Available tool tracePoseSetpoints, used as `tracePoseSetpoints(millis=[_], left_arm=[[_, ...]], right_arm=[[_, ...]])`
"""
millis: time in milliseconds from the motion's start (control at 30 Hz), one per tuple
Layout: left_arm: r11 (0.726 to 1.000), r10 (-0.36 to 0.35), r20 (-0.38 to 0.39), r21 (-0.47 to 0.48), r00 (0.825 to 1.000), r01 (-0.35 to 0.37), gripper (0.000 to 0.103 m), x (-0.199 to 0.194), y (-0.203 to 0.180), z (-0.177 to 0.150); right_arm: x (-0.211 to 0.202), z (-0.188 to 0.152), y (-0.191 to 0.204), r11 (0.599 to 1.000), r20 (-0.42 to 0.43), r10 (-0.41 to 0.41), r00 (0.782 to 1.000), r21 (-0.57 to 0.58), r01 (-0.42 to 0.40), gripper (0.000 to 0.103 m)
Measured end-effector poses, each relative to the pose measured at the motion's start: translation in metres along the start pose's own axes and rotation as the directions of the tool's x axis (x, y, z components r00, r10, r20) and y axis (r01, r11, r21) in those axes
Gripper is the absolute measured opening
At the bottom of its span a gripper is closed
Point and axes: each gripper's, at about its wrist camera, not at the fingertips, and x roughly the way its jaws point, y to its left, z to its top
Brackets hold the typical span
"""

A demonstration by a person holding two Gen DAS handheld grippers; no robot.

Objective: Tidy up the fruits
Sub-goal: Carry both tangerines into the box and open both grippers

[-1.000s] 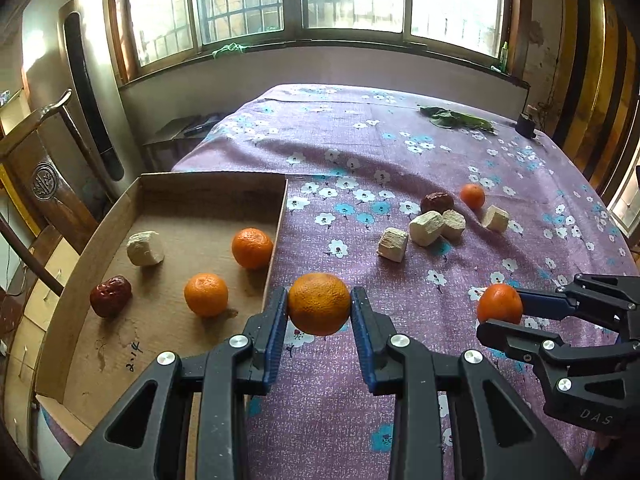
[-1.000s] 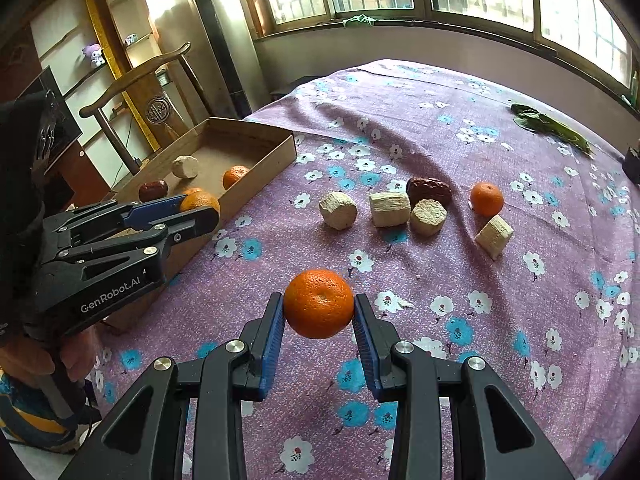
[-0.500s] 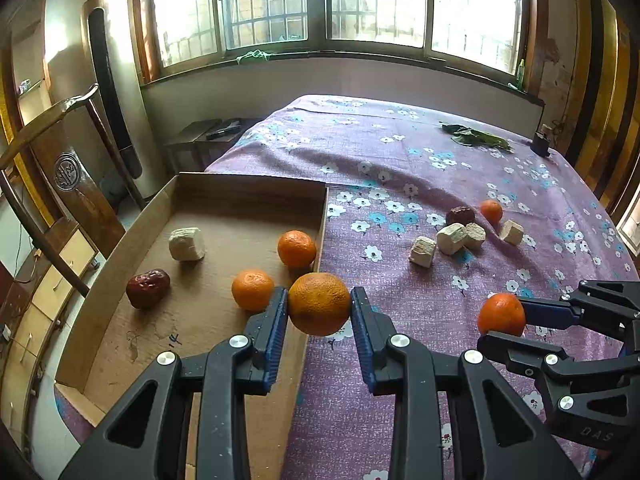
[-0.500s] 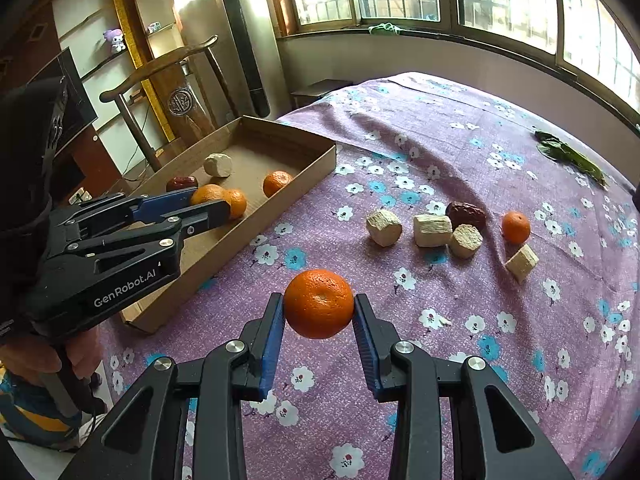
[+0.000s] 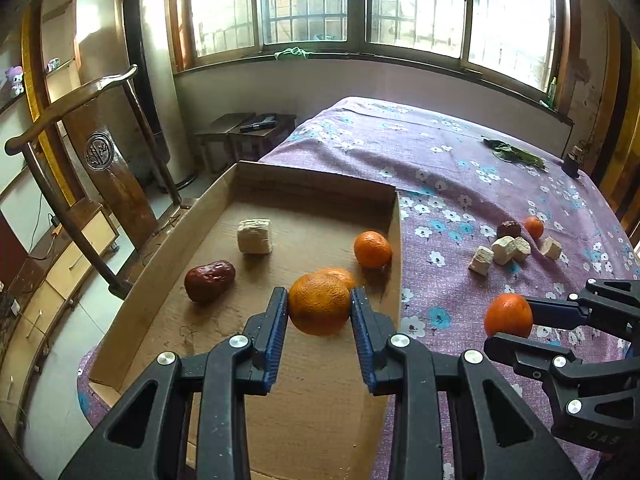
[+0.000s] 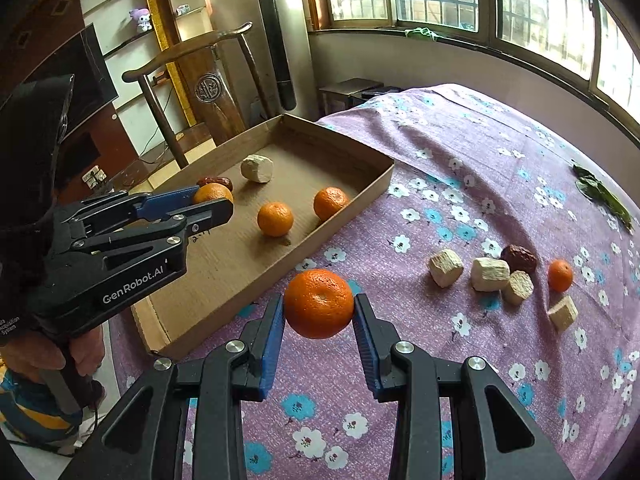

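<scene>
matt cardboard, printed cloth, dimpled peel

the tray (image 5: 224, 196) is seen to be of matt brown cardboard, its floor scuffed. the cloth (image 6: 460, 128) is a woven purple fabric printed with flowers. the held orange (image 5: 319, 309) and the second orange (image 6: 319, 303) are shown with dimpled, slightly glossy peel. the left gripper (image 5: 319, 322) is formed of matt black plastic with ribbed blue pads and shiny metal rivets. the chair (image 5: 100, 152) is of polished dark wood.

Daylight comes through a wide barred window (image 5: 360, 4) along the far wall. A dark wooden chair (image 5: 100, 152) stands at left, beside a tall column (image 5: 144, 80) and low stools (image 5: 248, 128).
</scene>
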Motion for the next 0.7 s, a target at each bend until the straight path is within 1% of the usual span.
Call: tracePoseSetpoints(millis=[367,500,700], left_arm=[[0.995,0.056,-0.045,-0.078,0.997,-0.06,0.031,0.017,0.052,-0.007],[0.993,0.073,-0.07,-0.087,0.995,-0.079,0.031,0.026,0.062,-0.01],[0.991,0.087,-0.099,-0.096,0.991,-0.096,0.031,0.037,0.071,-0.013]], right_arm=[[0.039,0.023,0.027,0.997,-0.046,0.044,0.998,-0.06,-0.047,0.038],[0.057,0.031,0.038,0.994,-0.071,0.069,0.995,-0.081,-0.074,0.038],[0.084,0.039,0.05,0.989,-0.119,0.084,0.989,-0.11,-0.097,0.038]])
